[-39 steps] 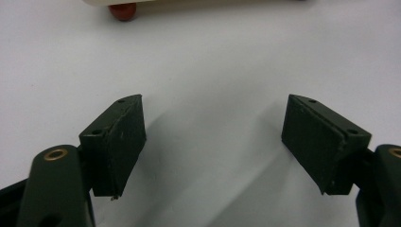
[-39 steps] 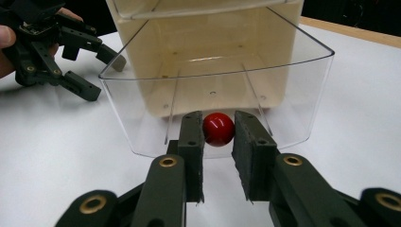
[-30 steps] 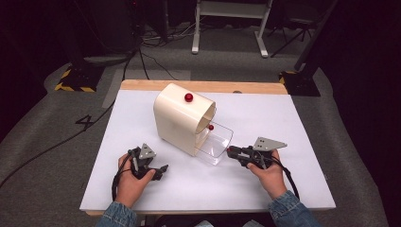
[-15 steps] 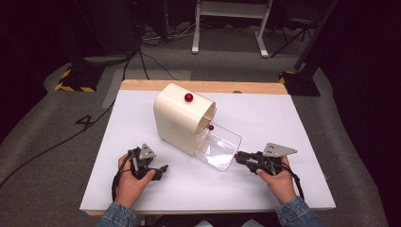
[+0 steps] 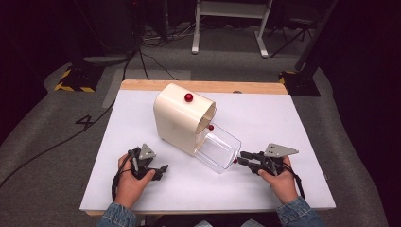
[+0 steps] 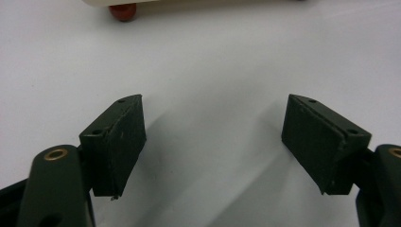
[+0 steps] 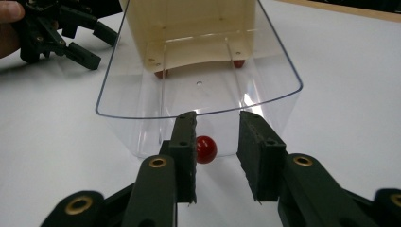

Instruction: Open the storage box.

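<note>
The right gripper (image 7: 215, 156) stands with its jaws partly parted around the red knob (image 7: 206, 149) on the front of the clear plastic drawer (image 7: 198, 90), the knob close against one jaw but not clamped. The drawer juts well out of the cream housing (image 5: 179, 118) just beyond it, so the pulling-out looks largely done; what seems left is letting go or drawing it fully free. Well off to that gripper's far side, the left gripper (image 6: 213, 137) rests wide open and empty on the white tabletop (image 5: 293, 123), a red foot (image 6: 123, 12) of the housing ahead of it. Nothing blocks the drawer's path.
</note>
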{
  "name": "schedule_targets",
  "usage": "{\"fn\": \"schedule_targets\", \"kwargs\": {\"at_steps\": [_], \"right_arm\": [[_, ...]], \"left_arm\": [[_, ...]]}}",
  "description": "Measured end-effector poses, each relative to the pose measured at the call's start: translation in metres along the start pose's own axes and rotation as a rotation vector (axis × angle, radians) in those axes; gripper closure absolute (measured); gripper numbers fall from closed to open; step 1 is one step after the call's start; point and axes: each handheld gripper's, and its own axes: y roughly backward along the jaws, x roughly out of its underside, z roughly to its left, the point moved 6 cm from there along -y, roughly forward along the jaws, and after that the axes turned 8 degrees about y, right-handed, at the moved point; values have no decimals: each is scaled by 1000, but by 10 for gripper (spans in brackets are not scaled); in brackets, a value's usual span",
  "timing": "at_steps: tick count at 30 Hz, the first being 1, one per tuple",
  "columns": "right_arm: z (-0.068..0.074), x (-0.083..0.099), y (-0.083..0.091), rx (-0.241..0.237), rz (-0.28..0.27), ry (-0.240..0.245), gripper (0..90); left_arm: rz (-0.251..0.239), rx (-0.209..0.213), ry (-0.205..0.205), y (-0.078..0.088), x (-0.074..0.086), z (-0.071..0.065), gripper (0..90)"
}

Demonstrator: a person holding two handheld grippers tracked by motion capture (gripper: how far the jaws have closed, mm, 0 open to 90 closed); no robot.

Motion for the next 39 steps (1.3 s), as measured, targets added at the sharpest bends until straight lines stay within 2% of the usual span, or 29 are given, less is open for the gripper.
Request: {"fn": "schedule_targets", "kwargs": {"at_steps": [6, 11, 15, 18, 19, 20, 25, 33, 39], "right_arm": [[-3, -16, 5, 21, -4, 9, 619], [-2, -34, 4, 10, 0, 12, 583], [1, -48, 1, -1, -7, 30, 567], [5, -68, -3, -12, -18, 56, 554], [5, -68, -3, -12, -18, 56, 554], [7, -76, -7, -16, -24, 64, 547], [11, -90, -20, -26, -32, 79, 535], [12, -100, -46, -56, -26, 85, 551], [8, -104, -55, -64, -32, 87, 566]], "left_arm": [[0, -1, -1, 0, 0, 0, 225], [-1, -2, -1, 0, 0, 0, 225], [-1, -1, -1, 0, 0, 0, 225], [-1, -2, -1, 0, 0, 0, 225], [-1, -2, -1, 0, 0, 0, 225], [-2, -1, -1, 0, 0, 0, 225], [-1, -2, -1, 0, 0, 0, 225], [-1, -3, -1, 0, 0, 0, 225], [-6, -10, -8, 0, 0, 0, 226]]}}
